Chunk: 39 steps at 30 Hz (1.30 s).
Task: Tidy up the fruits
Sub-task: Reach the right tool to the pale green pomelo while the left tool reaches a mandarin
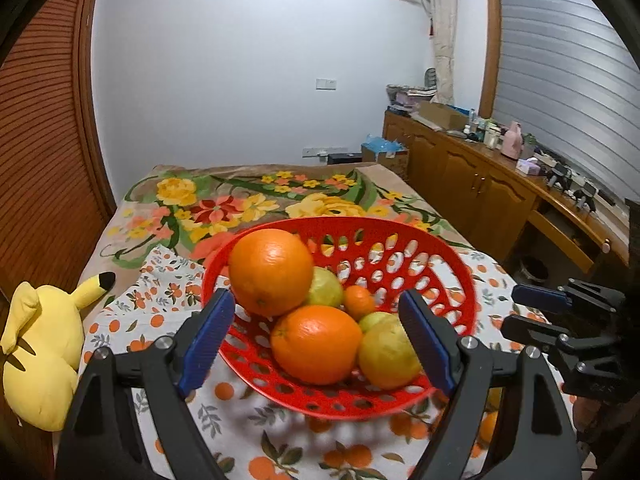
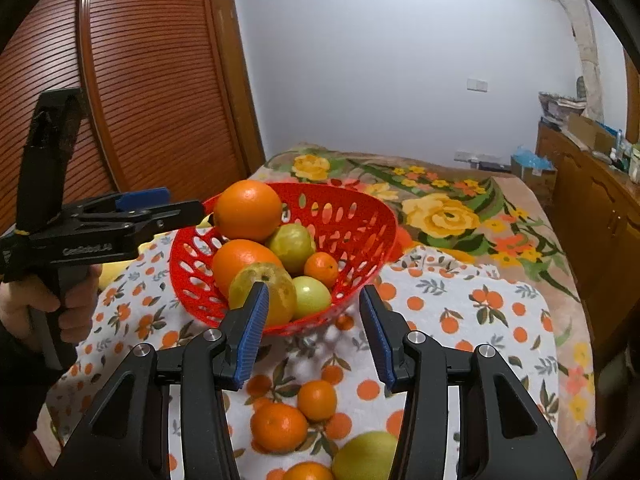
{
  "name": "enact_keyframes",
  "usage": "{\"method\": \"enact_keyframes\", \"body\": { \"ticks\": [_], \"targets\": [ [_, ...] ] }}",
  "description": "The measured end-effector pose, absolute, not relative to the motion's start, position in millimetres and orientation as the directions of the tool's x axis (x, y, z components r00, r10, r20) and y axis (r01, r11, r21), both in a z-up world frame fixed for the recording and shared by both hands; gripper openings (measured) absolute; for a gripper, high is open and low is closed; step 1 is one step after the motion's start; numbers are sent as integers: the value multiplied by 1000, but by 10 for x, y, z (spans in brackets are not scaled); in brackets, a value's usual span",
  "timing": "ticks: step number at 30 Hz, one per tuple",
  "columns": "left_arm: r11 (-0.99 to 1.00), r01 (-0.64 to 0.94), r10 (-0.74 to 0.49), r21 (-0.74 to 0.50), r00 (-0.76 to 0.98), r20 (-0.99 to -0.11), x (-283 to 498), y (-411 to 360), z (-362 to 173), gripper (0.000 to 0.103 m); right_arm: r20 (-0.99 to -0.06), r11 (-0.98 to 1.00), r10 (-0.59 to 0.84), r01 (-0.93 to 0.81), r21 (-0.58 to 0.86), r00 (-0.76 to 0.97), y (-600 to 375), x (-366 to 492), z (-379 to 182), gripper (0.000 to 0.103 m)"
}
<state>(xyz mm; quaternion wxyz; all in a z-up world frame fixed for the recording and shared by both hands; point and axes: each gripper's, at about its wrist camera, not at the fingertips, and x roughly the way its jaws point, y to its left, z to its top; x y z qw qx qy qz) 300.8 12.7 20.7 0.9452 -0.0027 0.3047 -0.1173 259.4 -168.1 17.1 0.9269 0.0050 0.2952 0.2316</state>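
L claw (image 1: 316, 336) wide open, empty, over red basket (image 1: 460, 280) | R claw (image 2: 316, 336) wide open, empty, nr basket rim

You are working in even, fairly bright indoor light with a cool cast; glare is sitting on the top orange (image 1: 270, 272), soft shadow is pooling under the red basket (image 1: 460, 276), and fisheye distortion is bending both views' edges, with black vignetting in the corners
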Motion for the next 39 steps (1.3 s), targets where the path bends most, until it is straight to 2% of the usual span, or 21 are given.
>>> {"method": "enact_keyframes", "body": {
  "ticks": [12,20,39],
  "targets": [
    [963,262,-249,-61,784,-568,2561,-153,208,84,-545,922,379,-358,150,748,-2012,2176,111,55],
    [959,276,-266,-70,780,-567,2299,-269,154,84,-556,934,352,-323,154,753,-2193,1956,14,55],
    [948,303,-294,-98,712,-638,2168,-457,-315,84,-660,938,338,-296,179,671,-2195,2094,-511,55]
  ]
}}
